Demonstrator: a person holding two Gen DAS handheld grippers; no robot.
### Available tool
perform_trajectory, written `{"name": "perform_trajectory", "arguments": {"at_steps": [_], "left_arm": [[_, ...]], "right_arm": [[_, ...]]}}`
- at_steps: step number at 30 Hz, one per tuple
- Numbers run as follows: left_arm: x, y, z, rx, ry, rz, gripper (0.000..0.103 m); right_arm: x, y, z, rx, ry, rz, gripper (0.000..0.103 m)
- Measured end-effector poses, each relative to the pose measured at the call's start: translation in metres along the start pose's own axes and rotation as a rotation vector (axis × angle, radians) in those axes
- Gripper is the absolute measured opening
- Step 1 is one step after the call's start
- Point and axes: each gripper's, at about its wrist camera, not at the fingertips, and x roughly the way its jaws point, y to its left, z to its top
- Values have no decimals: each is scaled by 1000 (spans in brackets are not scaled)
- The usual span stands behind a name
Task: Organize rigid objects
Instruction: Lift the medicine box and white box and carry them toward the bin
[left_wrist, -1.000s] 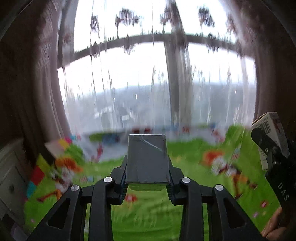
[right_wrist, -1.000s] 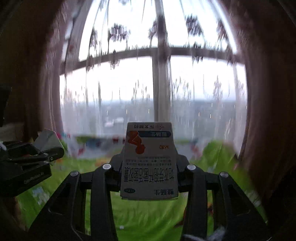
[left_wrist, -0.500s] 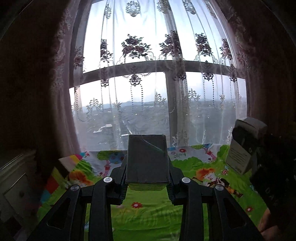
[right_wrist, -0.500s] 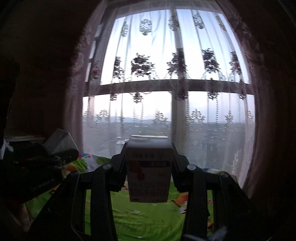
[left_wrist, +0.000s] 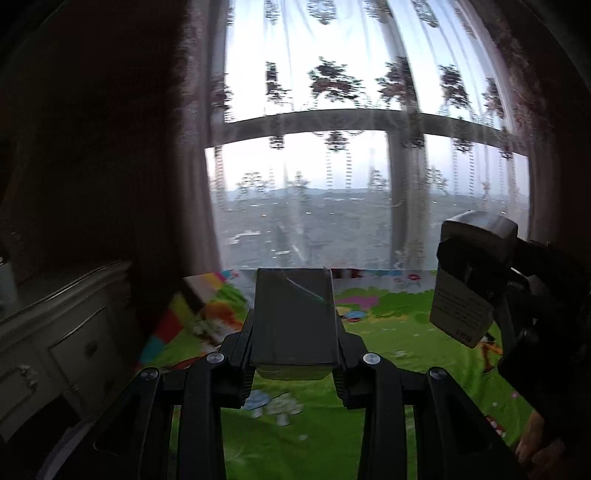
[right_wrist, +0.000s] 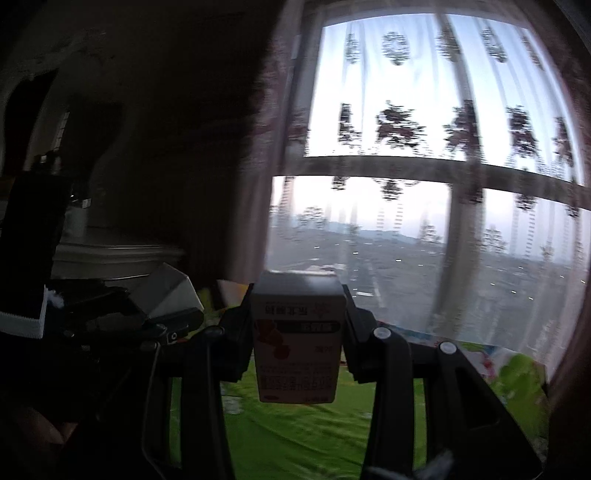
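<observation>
Dark box (left_wrist: 294, 321) and white carton (right_wrist: 297, 343), both clamped as before, window now further right.

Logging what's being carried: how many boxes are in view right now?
2. A dark grey box clamped in the left gripper, and a white printed carton clamped in the right gripper. Others may be out of frame.

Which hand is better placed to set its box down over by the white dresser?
Left, probably. The left gripper, shut on the dark box, has the white dresser close on its left. The right gripper, holding the white printed box, sits on the far side.
</observation>
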Motion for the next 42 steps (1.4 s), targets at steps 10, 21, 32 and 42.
{"name": "perform_trajectory", "arguments": {"at_steps": [10, 21, 32, 42], "left_arm": [[-31, 60, -22, -53, 23, 131, 36], [-47, 131, -64, -178, 135, 270, 36], [-49, 204, -138, -428, 385, 349, 36], [-49, 219, -175, -486, 485, 395, 36]], "right_arm": [[6, 67, 7, -97, 4, 202, 44], [38, 141, 6, -179, 135, 472, 44], [78, 216, -38, -268, 468, 701, 44], [97, 252, -74, -315, 629, 759, 44]]}}
